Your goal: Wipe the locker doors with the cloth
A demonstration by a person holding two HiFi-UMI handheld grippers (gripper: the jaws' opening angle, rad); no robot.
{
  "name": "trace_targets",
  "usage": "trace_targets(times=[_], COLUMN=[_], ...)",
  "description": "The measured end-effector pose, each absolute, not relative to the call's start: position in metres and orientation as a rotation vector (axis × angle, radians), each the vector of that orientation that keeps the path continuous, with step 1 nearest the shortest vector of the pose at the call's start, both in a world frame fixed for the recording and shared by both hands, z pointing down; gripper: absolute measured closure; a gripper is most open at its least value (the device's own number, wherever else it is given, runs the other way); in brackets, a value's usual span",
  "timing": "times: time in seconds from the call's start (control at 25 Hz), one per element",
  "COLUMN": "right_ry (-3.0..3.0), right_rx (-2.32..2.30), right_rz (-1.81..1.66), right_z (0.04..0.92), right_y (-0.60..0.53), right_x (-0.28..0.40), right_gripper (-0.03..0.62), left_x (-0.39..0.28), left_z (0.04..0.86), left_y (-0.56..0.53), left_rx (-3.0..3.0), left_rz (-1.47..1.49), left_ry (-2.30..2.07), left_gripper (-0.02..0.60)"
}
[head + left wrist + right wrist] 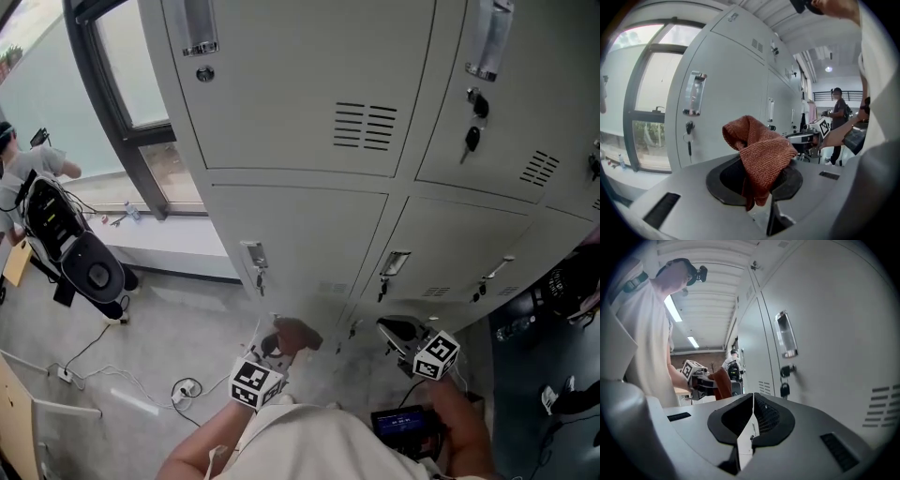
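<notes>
The left gripper [760, 183] was clamped on the rust-red cloth [761, 145], which bunched up above its jaws, just short of the lower locker doors [300, 234]. The right gripper [751, 425], jaws pressed together on nothing, hung alongside, near those same doors. Higher up, keys [473, 139] dangled from an upper door.

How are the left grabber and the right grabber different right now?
The left gripper is shut on a bunched red cloth; the right gripper is shut on nothing, jaws touching. The left gripper faces the lower locker door nearest the window; the right gripper faces the next door along. Both carry a marker cube.
</notes>
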State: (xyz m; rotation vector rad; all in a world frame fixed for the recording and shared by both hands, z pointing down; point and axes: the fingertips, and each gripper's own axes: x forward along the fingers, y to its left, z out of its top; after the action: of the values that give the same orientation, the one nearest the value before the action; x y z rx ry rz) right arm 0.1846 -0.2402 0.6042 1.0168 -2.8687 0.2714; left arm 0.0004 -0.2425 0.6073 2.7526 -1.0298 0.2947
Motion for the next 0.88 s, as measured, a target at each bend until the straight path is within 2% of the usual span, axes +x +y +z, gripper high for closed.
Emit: trace_targets(times=[0.28, 0.52, 0.68, 0.88], right_ry=[-2.956, -2.967, -2.937, -2.971], right_rx=[1.064, 1.039, 1.063, 1.09], right_rz=[-0.005, -0.195, -0.208, -0.149], right_z=[0.495, 0.416, 0.392, 0.393], right_y=[-0.258, -0.253, -0.26, -0.258], right_x=[0.171, 0.156, 0.151, 0.148], right_gripper=[0.576, 0.576, 0.576, 0.576], left_x=[0.028, 0.049, 0.058, 0.101], left_z=[0.478, 0.382, 0.327, 0.259], left_y=[-0.27, -0.283, -0.297, -0.298], left_rx=[2.903, 3.057, 3.147, 3.324], left_rz=[0.007, -0.084, -0.083, -0.053], left_ry=[-0.938, -0.975, -1.09, -1.175], left_gripper=[0.509, 0.509, 0.509, 0.509])
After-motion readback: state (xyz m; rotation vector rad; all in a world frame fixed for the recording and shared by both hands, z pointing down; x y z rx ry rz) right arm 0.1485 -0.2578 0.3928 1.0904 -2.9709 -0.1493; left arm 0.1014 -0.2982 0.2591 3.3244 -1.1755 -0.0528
